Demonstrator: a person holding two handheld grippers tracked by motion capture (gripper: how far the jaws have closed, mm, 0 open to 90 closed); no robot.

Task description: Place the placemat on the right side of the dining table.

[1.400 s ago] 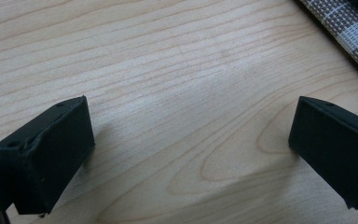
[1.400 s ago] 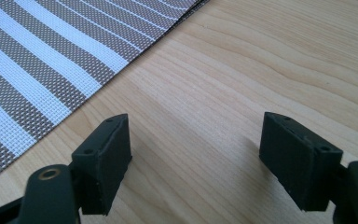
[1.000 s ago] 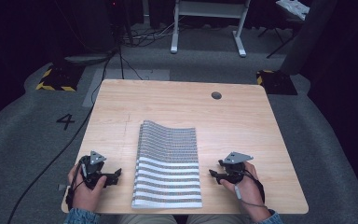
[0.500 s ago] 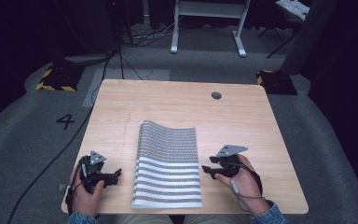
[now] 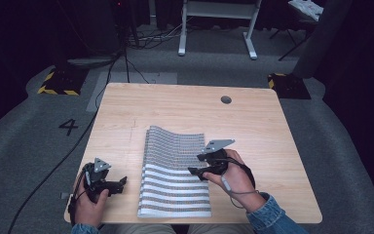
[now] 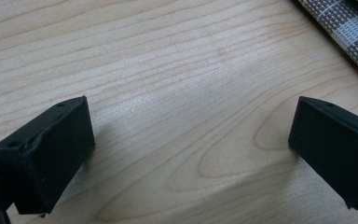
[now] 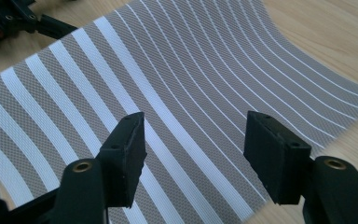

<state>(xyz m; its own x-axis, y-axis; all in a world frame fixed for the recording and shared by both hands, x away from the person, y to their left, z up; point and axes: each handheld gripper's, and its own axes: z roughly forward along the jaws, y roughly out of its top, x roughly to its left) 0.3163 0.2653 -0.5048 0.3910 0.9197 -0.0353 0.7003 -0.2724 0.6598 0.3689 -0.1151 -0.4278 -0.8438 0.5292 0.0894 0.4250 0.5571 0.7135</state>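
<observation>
Lying flat on the wooden counter [image 5: 272,141] between the two hands, the striped woven placemat [image 5: 175,175] has its near edge by the person's side and its far edge curling up slightly; in the left gripper view only a corner of it [image 6: 349,28] shows at the upper right, cut off by the frame. The person's forearms are cut off at the bottom of the high view. The left tongs [image 5: 119,183] rest low over bare wood just left of the mat, jaws spread wide with nothing between them. The right tongs [image 5: 195,171] hover over the right part of the mat, jaws apart and empty in the right gripper view [image 7: 193,154]; whether they touch the fabric is hard to make out. Compared with a second ago, the right hand [image 5: 236,178] has moved from the counter beside the mat's right edge inward over the stripes and higher, its jaws having just been opening further; the left hand [image 5: 90,202] has kept its place
</observation>
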